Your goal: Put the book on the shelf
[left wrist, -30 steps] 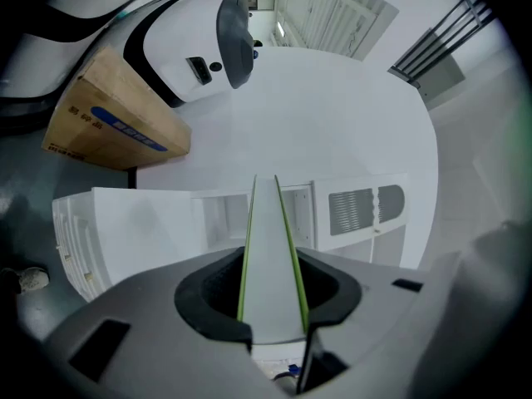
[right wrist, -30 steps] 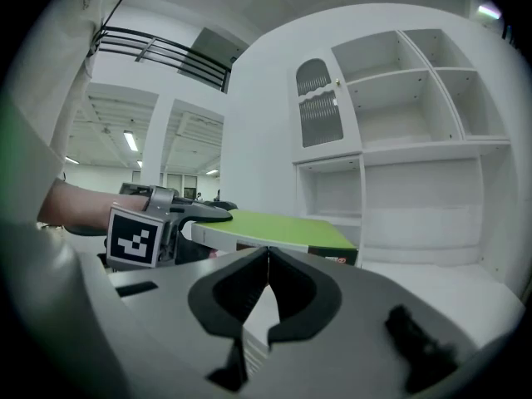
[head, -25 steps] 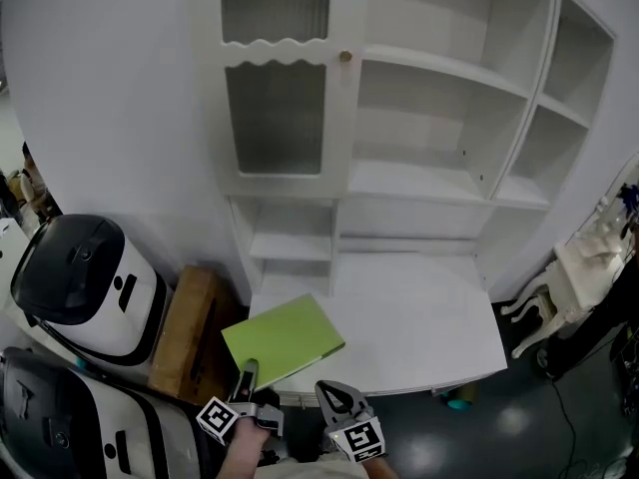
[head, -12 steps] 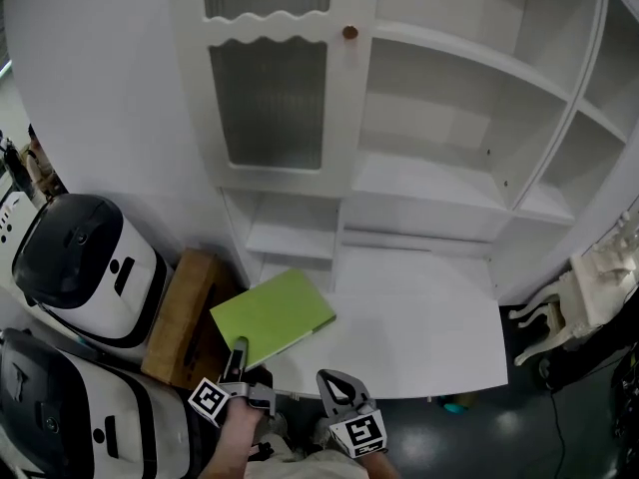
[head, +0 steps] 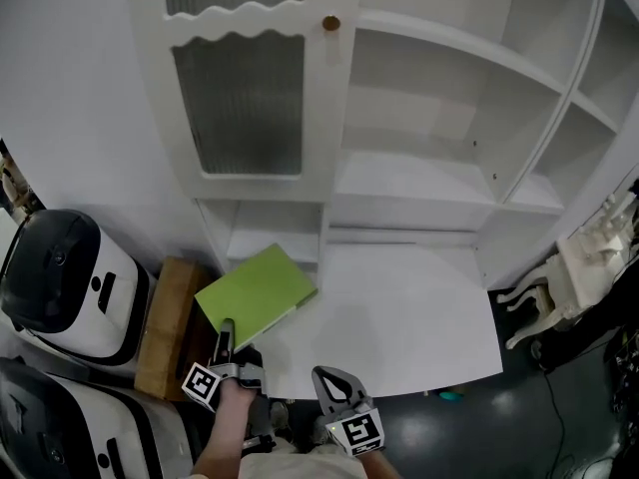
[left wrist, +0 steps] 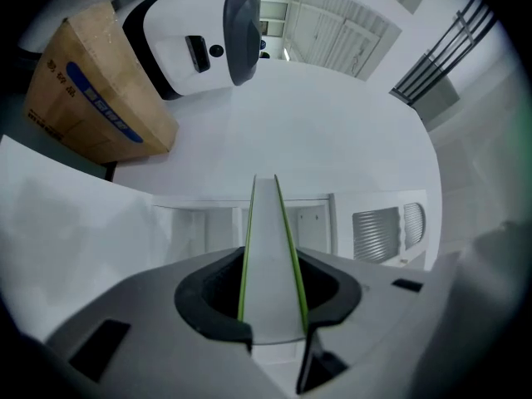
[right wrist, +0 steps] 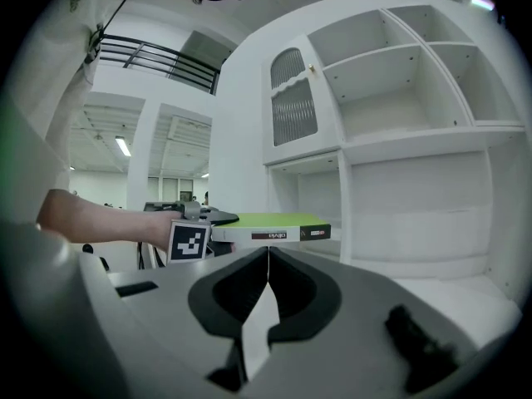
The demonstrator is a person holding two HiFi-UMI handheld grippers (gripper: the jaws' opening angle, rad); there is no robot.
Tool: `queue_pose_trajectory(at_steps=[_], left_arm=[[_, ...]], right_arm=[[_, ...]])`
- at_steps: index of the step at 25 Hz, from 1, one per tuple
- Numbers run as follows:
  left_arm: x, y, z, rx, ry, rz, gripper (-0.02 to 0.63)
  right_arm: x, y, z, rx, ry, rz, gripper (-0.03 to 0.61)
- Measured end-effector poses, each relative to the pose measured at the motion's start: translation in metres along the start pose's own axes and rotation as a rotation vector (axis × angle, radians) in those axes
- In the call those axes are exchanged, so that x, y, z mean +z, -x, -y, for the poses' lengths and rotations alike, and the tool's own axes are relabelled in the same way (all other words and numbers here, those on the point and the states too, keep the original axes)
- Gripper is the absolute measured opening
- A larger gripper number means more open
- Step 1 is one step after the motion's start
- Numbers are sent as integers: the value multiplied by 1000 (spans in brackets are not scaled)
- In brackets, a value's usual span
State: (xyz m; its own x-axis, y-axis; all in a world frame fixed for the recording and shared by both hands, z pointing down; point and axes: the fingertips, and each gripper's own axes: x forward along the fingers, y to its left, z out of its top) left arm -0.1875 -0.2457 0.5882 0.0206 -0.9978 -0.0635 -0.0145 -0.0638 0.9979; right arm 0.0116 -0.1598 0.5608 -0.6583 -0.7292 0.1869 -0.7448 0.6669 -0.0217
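A white shelf unit (head: 439, 158) with open compartments is seen above a white desk (head: 409, 327), with a white-and-black machine (head: 60, 287) and a cardboard box (head: 165, 327) at the desk's left. The green book (head: 257, 294) is held level over the desk's left front corner, its near edge clamped by the forward-reaching left gripper (head: 226, 332). The right gripper (head: 331, 382) is held low at the desk's front edge, jaws together on nothing.

A lab hall: shelf unit (head: 439, 43) beside white machines (head: 60, 287) (railed balcony (right wrist: 158, 56) overhead).
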Motion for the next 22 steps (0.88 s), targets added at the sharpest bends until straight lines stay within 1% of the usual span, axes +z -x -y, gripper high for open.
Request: queue_pose_trajectory(at_steps=[5,8,11,13,18,22], left_arm=[[9,-27,-1,-10,-24,-12,149],[14,-40,-6,-8,-19,-6,149],[19,-51,-10,8,-56,5,147],[20,-58,-12,15,-74,7,147],[20,-72,-19,25,-78,24,147],[19,-81,-25,25,-75,55,147]], right_arm=[[8,-9,5,-52,0,-4,14],[11,-17,3,-69,6,5,14],[12,-21,3,-87,4,-21,14],[16,-24,1,-90,9,-15,14],[18,-29,4,-110,16,-8,14],[20,-31,7,-116,14,-14,14]])
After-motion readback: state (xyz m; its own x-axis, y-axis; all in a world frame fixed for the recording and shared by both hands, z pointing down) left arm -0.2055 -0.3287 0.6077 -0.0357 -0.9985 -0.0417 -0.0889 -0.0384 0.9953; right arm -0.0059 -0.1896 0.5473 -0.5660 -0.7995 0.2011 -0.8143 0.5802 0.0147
